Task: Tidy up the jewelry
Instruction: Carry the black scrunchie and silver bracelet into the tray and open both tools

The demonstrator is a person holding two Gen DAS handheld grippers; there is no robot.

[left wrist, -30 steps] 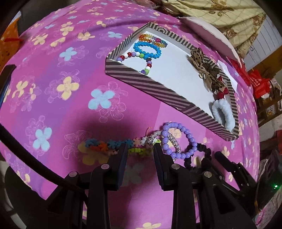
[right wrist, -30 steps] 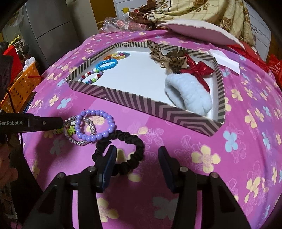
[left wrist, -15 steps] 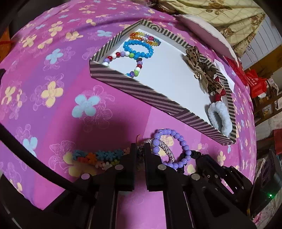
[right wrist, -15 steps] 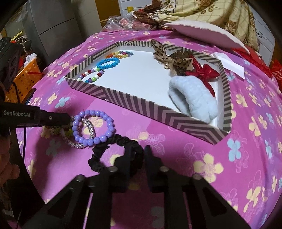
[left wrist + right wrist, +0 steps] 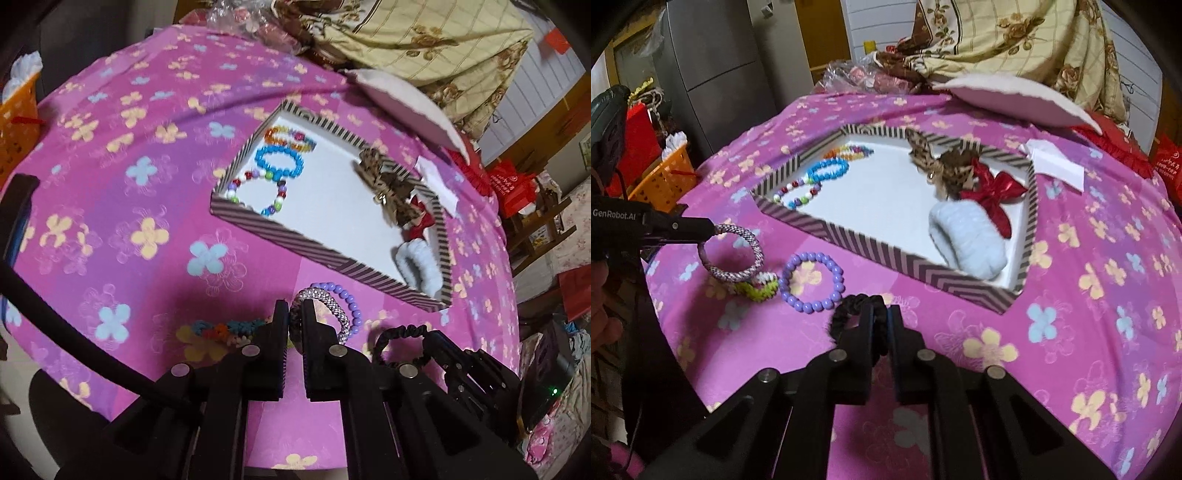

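Fingers of my left gripper (image 5: 294,314) were clamped on the silver woven bracelet (image 5: 733,253), lifted clear of the pink cloth (image 5: 1089,295). My right gripper (image 5: 880,320) pinched the black scrunchie (image 5: 849,306), just before the purple bead bracelet (image 5: 812,282) and striped tray (image 5: 886,254).
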